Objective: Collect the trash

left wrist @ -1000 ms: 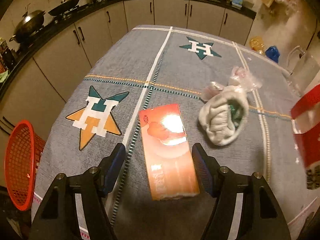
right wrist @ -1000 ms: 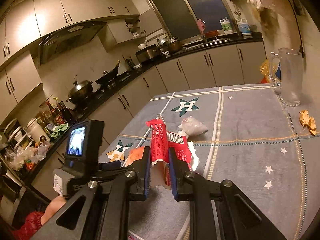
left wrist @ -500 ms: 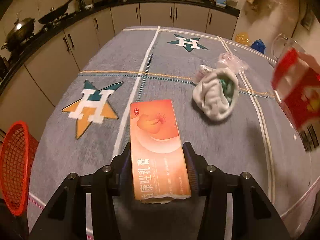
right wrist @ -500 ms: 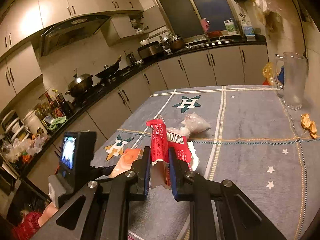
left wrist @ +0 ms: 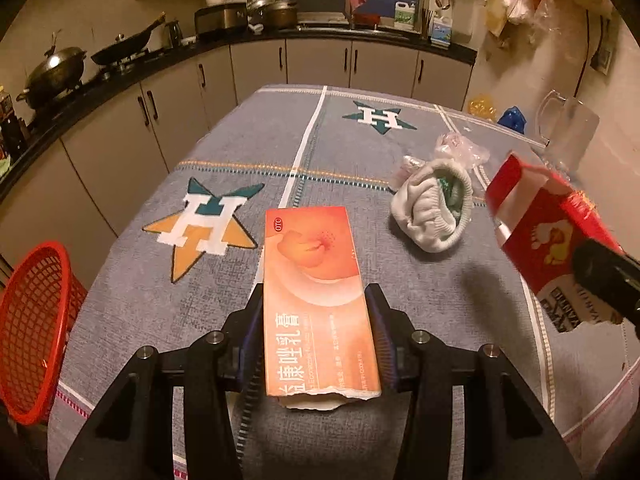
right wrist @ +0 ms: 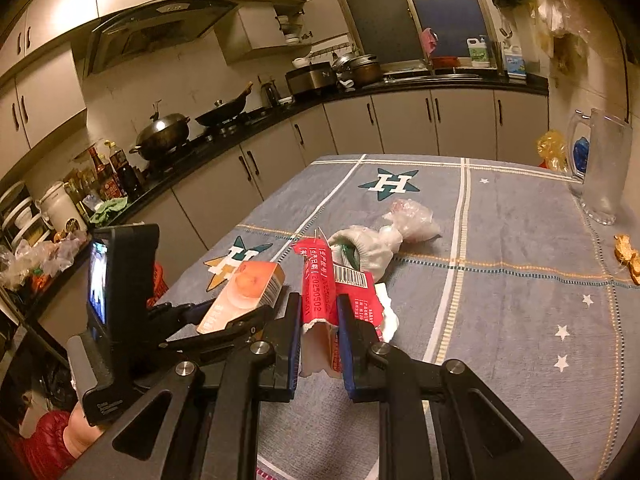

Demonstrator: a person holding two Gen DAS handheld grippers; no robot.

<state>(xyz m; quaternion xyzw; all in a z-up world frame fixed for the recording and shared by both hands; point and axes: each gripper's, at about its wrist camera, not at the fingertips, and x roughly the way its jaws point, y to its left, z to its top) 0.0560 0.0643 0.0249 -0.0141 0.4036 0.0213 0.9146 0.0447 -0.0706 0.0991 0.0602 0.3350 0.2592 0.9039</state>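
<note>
- Here, in the left wrist view, the left gripper [left wrist: 316, 334] has its two fingers against the long sides of the orange carton [left wrist: 316, 280], gripping its near half, with the torn end [left wrist: 320, 396] poking out behind the pads. The jaws stand moderately apart, at the box's width.
- The carton lies along the fingers over the grey tablecloth [left wrist: 248, 148]; whether it has lifted clear I cannot tell. It looks like thin, empty cardboard: light, stiff along its length, easy to crush across the walls, so a gentle side grip near the middle suits it.
- A white sock [left wrist: 434, 212] with something green inside and a clear plastic wrapper [left wrist: 460, 148] lie further off on the cloth; both look soft and limp, best pinched at a bunched fold. A red mesh basket [left wrist: 34, 328] sits beside the table's left edge.
- Next, in the right wrist view, the right gripper [right wrist: 319, 340] is nearly closed, pinching the red carton [right wrist: 332, 292] flat at its torn lower end and holding it above the table. That one is already squashed, so it should stay put but may flop.
</note>
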